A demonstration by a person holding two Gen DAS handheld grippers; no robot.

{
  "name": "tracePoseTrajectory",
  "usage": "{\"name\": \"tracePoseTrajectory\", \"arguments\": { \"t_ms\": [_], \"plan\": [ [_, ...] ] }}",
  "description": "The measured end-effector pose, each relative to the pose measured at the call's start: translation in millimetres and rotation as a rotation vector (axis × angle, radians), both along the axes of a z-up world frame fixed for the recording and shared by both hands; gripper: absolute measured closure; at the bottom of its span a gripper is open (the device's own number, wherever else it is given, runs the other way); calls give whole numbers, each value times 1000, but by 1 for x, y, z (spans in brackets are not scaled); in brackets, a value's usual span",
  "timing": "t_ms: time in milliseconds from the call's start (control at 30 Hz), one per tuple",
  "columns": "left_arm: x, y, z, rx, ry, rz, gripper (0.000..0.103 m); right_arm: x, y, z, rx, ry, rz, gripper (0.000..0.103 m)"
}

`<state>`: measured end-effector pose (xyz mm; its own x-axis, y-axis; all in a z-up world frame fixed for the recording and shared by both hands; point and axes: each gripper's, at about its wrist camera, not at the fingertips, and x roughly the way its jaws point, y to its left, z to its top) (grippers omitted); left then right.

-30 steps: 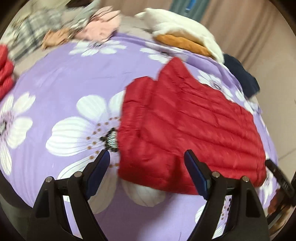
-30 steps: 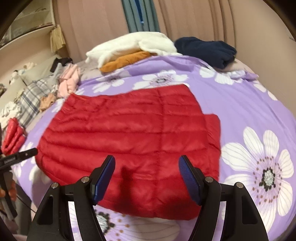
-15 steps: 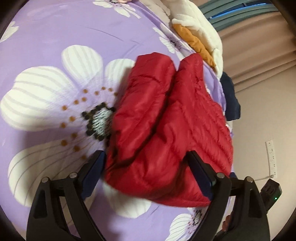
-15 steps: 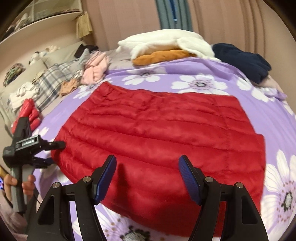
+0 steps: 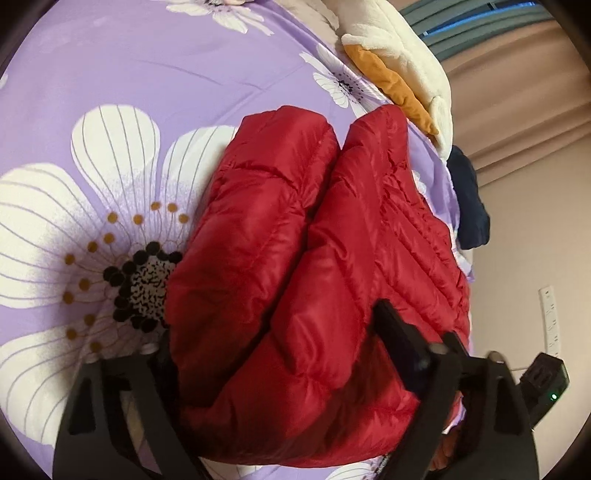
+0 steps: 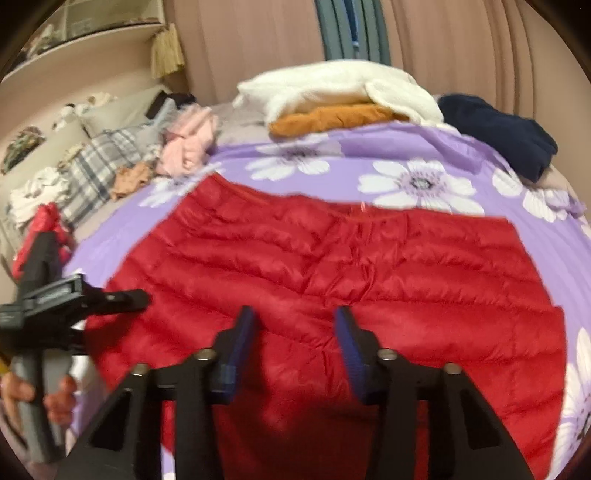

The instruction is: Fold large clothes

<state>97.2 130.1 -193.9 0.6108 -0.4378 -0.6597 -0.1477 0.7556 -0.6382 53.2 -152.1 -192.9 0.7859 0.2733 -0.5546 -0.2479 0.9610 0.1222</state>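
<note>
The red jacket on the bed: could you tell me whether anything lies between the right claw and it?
Nothing visible does. The right claw hangs directly over the red jacket, with only air between its fingers; its jaws have just been closing.

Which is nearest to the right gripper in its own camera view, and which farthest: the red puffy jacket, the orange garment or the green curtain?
1. Red puffy jacket, directly under the right gripper.
2. Orange garment, across the bed, beneath white fleece.
3. Green curtain, on the far wall.

Purple floral bedsheet (image 6: 461, 155), white fleece (image 6: 332, 86), navy garment (image 6: 506, 129), plaid cloth (image 6: 99, 162)
</note>
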Motion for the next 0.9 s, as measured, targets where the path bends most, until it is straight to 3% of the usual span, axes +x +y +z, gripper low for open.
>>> {"name": "tracePoseTrajectory", "arguments": {
  "t_ms": [167, 333, 567, 900],
  "plan": [
    [-5, -12, 17, 98, -47, -21, 50, 10, 1, -16, -5, 16, -26, 66],
    [-17, -37, 46, 244, -139, -50, 60, 15, -3, -20, 24, 44, -30, 67],
    [-34, -83, 83, 412, -292, -141, 60, 13, -8, -25, 78, 54, -39, 67],
    [-41, -143, 98, 510, -384, -298, 58, 15, -18, -30, 183, 87, -19, 67]
  ]
}}
